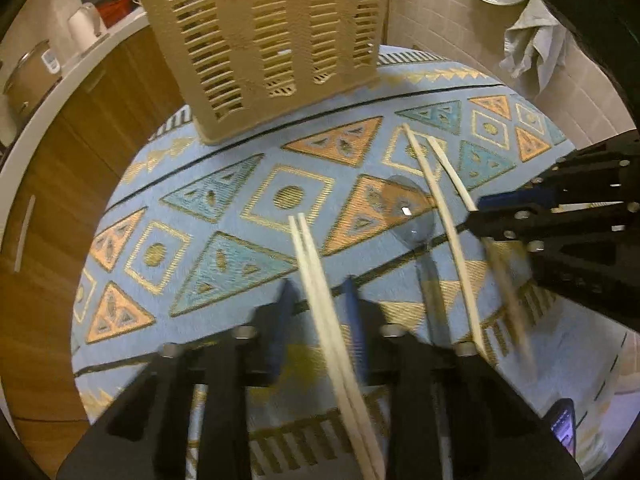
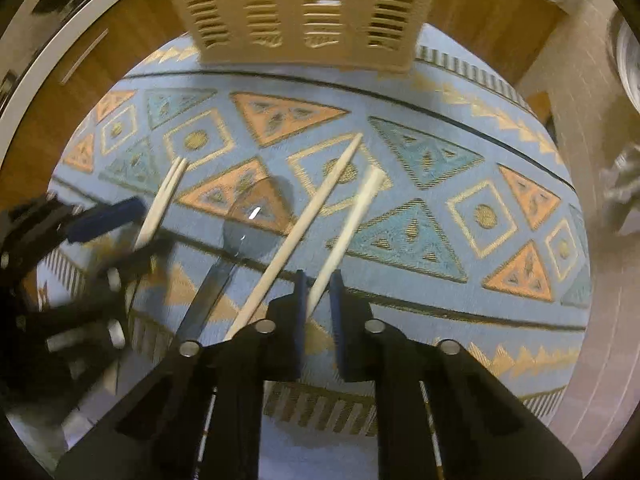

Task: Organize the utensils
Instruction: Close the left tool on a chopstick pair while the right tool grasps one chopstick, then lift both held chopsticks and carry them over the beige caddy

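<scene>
Item: pale wooden chopsticks, long and tapered. One pair [image 1: 320, 292] lies side by side between the pads of the left hand-held gripper [image 1: 320, 304], tips forward over the worktop; the jaws are nearly closed and appear to pinch the pair. A single pale chopstick [image 2: 344, 236] runs up between the pads of the right hand-held gripper [image 2: 318, 300], jaws closed on it near its thick end; its loose mate [image 2: 298, 232] lies just beside it on the cloth. Between the two lots rests a clear plastic spoon [image 2: 256, 216], bowl forward. All sit on a round worktop covered by a blue cloth with orange and teal triangles [image 2: 400, 320]. At the far edge stands a beige slotted plastic utensil basket [image 1: 264, 40], judged the destination. Risks: held so near one end, the single stick may pivot or slip on lifting; the pair may scissor apart in a narrow pinch; the grippers work close together and could clash.
</scene>
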